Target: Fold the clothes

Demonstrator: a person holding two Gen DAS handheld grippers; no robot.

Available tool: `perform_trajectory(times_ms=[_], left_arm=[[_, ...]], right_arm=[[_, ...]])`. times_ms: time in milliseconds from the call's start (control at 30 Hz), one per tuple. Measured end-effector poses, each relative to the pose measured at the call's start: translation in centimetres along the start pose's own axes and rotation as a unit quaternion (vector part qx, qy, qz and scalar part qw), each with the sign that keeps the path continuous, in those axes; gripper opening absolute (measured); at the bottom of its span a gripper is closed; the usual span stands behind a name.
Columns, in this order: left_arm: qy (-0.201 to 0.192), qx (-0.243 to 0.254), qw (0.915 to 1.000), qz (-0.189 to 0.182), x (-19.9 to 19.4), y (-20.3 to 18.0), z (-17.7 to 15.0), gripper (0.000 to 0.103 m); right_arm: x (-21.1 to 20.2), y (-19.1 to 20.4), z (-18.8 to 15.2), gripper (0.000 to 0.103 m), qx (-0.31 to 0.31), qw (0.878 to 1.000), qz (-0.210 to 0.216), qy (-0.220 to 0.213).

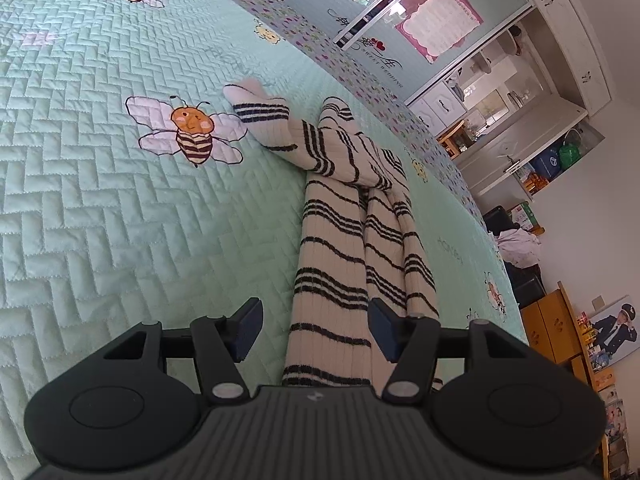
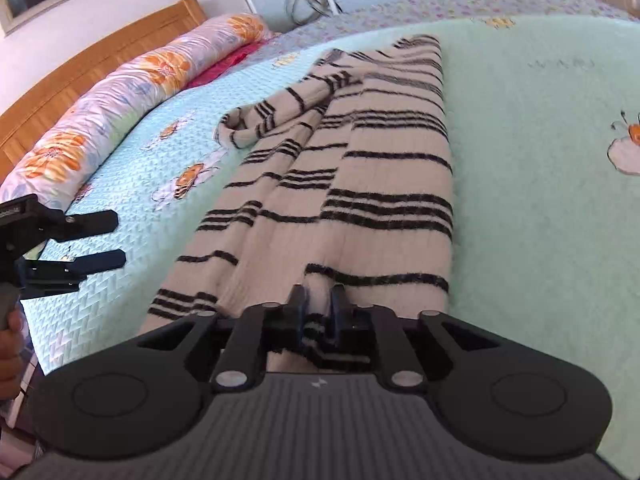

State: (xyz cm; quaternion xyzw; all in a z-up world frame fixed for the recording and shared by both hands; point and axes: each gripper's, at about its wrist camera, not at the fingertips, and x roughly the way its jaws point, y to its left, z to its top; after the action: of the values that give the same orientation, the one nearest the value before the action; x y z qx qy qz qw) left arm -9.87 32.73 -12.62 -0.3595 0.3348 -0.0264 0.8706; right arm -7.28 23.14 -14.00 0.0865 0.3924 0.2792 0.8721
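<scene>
Fuzzy ribbed knit sweater (image 2: 372,184) on matt quilted cloth bedspread (image 1: 100,200).

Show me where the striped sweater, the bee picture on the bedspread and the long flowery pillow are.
Striped sweater (image 2: 384,168): right wrist view, on its folded body.
Bee picture (image 1: 192,132): left wrist view, on the bee's striped body.
Flowery pillow (image 2: 132,84): right wrist view, on its middle, by the headboard.

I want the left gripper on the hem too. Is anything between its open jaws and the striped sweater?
Nothing visible. The left gripper is open with only bare quilt and the striped sweater edge ahead of it. The right gripper already pinches the near hem.
</scene>
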Motion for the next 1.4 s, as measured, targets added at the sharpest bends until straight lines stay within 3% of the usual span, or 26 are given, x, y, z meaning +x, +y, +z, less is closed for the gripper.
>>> perform_trajectory(times_ms=[67, 267, 400, 567, 700, 733, 867, 967, 1067, 1200, 1400], left_arm=[[0.008, 0.000, 1.0000, -0.003, 0.0, 0.0, -0.6, 0.061], [0.038, 0.039, 0.9970, -0.055, 0.6, -2.5, -2.3, 0.061], [0.062, 0.067, 0.9923, -0.083, 2.8, -5.7, -3.2, 0.061], [0.103, 0.109, 0.9820, -0.115, 7.4, -9.9, -4.2, 0.061], [0.132, 0.124, 0.9799, -0.084, 12.4, -10.2, -5.1, 0.061], [0.134, 0.125, 0.9799, -0.079, 13.0, -9.8, -5.3, 0.055], [0.130, 0.116, 0.9803, -0.093, 13.5, -8.5, -5.2, 0.053], [0.135, 0.098, 0.9804, -0.104, 13.2, -8.1, -4.6, 0.053], [0.124, 0.074, 0.9825, -0.118, 12.6, -8.2, -3.7, 0.054], [0.066, 0.059, 0.9871, -0.133, 12.1, -9.2, -1.4, 0.058], [-0.028, 0.072, 0.9913, -0.106, 16.3, -9.5, 2.1, 0.070]], right_arm=[[-1.3, 0.4, 0.1, 0.029, -0.016, 1.000, 0.002, -0.013], [-5.8, 1.2, -1.0, 0.029, -0.050, 0.995, 0.064, -0.058], [-3.1, 0.9, -3.3, 0.029, -0.051, 0.995, 0.089, -0.004], [-1.9, 0.4, -4.6, 0.029, -0.058, 0.993, 0.100, -0.014], [-3.4, -1.0, -4.0, 0.030, -0.028, 0.991, 0.126, -0.028], [-4.0, -1.7, -3.8, 0.031, -0.018, 0.991, 0.131, -0.031], [-6.3, -4.4, -3.1, 0.031, 0.032, 0.987, 0.148, -0.052], [-6.6, -6.8, -0.9, 0.035, 0.076, 0.985, 0.129, -0.082], [-5.1, -8.9, 2.2, 0.053, 0.109, 0.984, 0.091, -0.108], [-0.8, -11.3, 6.9, 0.053, 0.149, 0.976, 0.087, -0.134], [6.8, -13.6, 13.7, 0.053, 0.154, 0.972, 0.087, -0.153]])
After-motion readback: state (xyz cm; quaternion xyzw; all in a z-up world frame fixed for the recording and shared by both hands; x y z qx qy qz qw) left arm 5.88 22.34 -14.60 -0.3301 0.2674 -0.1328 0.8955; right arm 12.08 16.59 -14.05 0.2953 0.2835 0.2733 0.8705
